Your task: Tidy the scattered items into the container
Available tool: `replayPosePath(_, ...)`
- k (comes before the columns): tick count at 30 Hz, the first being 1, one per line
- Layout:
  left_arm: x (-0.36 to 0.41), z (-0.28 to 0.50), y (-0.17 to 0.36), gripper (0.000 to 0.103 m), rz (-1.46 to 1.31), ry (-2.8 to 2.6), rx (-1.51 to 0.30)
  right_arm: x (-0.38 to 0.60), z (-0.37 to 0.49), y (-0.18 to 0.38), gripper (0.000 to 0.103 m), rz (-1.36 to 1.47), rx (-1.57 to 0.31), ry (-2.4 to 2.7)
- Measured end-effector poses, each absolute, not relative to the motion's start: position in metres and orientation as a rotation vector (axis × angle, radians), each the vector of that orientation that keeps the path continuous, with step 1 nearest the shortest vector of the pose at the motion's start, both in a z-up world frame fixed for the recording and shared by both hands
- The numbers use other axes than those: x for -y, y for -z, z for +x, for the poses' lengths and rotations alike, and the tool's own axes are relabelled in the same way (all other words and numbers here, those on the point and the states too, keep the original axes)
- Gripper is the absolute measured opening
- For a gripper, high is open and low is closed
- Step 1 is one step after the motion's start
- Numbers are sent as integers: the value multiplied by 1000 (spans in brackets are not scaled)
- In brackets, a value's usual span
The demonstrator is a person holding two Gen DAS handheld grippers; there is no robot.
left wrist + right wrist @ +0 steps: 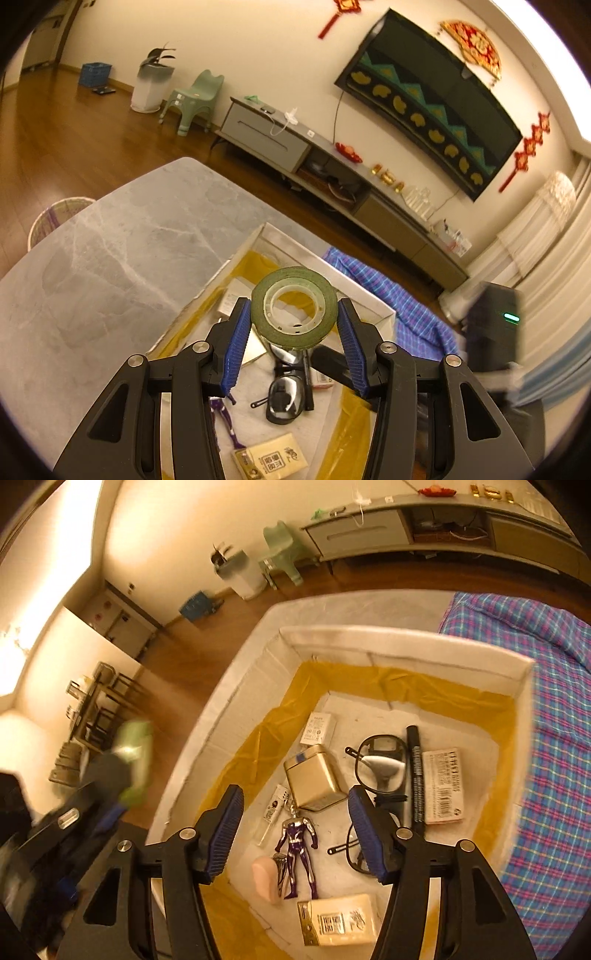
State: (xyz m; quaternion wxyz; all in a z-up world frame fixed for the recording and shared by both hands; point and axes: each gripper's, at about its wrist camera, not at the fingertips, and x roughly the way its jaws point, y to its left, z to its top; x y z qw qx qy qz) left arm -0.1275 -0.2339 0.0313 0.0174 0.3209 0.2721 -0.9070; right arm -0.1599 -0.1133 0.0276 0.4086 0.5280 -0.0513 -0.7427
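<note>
My left gripper (293, 314) is shut on a roll of green tape (294, 306) and holds it above the white box (354, 284) lined with yellow. My right gripper (295, 812) is open and empty above the same box (406, 642). In the box lie black glasses (380, 764), a gold tin (314, 779), a purple figure (297, 845), a black pen (415, 771), a white charger (317, 729), a pink eraser (266, 880) and a cream card pack (340, 919). The left gripper shows blurred at the left of the right wrist view (110, 775).
The box stands on a grey marble table (110, 258). A blue plaid cloth (554, 738) lies right of the box. A woven basket (55, 218) stands on the floor beyond the table's left edge. A TV cabinet (332, 173) lines the far wall.
</note>
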Motion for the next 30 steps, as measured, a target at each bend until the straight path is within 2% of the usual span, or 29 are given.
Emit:
replayPosePath(4,223,-153,-20,49,1067,2790,-792,82,-149,-42,63,1260,170,1892)
replayPosePath(8,218,-184,2,50,1155,2758,-820,46,-131,-56,64,1169,175,1921)
replayPosePath(10,217,-195,12,51,1174,2730,-780,30,-121,-61,65,1128,162,1934)
replayPosePath(12,220,-203,25,59,1212,2690,-797,12,-107,-69,65,1073,132,1944)
replayPosePath(15,222,-203,32,60,1252,2704,-868,-15,-84,-77,66,997,64,1964)
replayPosePath(21,216,-194,24,61,1222,2720,-812,-63,-56,-69,70,915,-5,2018)
replayPosePath(24,208,-190,18,61,1219,2742,-747,-82,-57,-48,70,928,24,2049)
replayPosePath(30,186,-178,0,61,1131,2761,-470,-87,-67,-22,70,986,-20,2059)
